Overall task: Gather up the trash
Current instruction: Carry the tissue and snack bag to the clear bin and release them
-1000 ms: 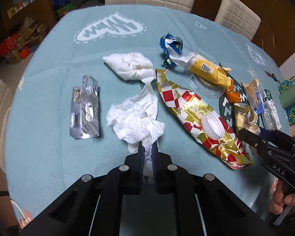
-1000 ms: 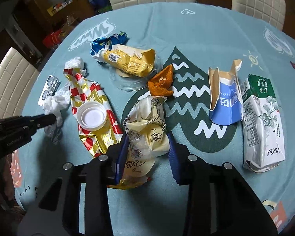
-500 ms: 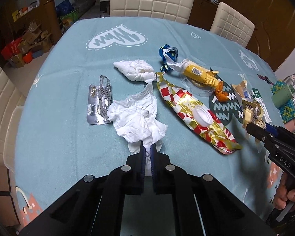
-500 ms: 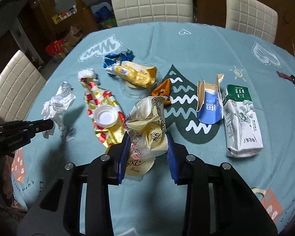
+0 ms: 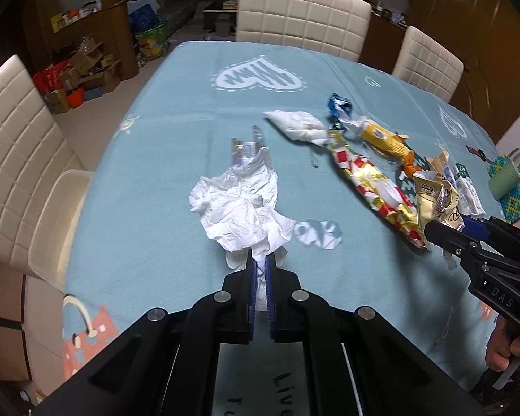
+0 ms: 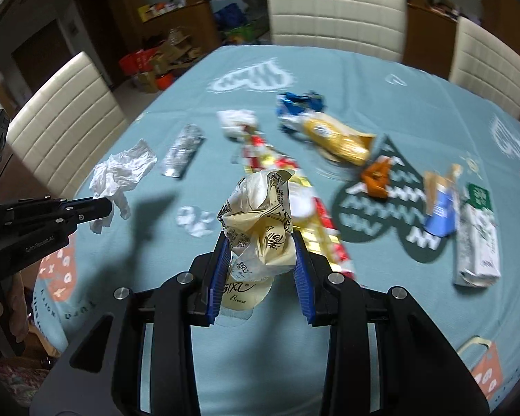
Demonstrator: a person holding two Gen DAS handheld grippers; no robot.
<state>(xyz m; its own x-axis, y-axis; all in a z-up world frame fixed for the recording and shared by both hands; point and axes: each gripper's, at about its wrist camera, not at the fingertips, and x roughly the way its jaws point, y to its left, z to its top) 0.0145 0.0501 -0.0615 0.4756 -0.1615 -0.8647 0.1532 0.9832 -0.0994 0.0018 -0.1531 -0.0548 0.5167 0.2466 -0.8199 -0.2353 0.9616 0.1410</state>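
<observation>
My left gripper (image 5: 259, 260) is shut on a crumpled white tissue (image 5: 241, 208), which hangs clear of the light-blue tablecloth (image 5: 156, 180). The same tissue (image 6: 121, 173) dangles from the left gripper (image 6: 105, 209) at the left edge of the right wrist view. My right gripper (image 6: 261, 242) is shut on a crumpled cream wrapper (image 6: 260, 218) with black print, also lifted off the table. That wrapper (image 5: 433, 201) and the right gripper (image 5: 443, 232) show at the right of the left wrist view.
On the cloth lie a second tissue (image 5: 296, 126), a silver blister pack (image 6: 183, 150), a red-gold foil bag (image 5: 367, 180), a yellow packet (image 6: 336, 138), a blue wrapper (image 6: 300, 102), an orange scrap (image 6: 376, 175), a blue carton (image 6: 440, 208) and a green-white carton (image 6: 478, 239). Cream chairs (image 5: 301, 10) ring the table.
Both grippers have risen and pulled back toward the near table edge, carrying the tissue and the cream wrapper off the cloth. The litter left on the table looks smaller and farther away.
</observation>
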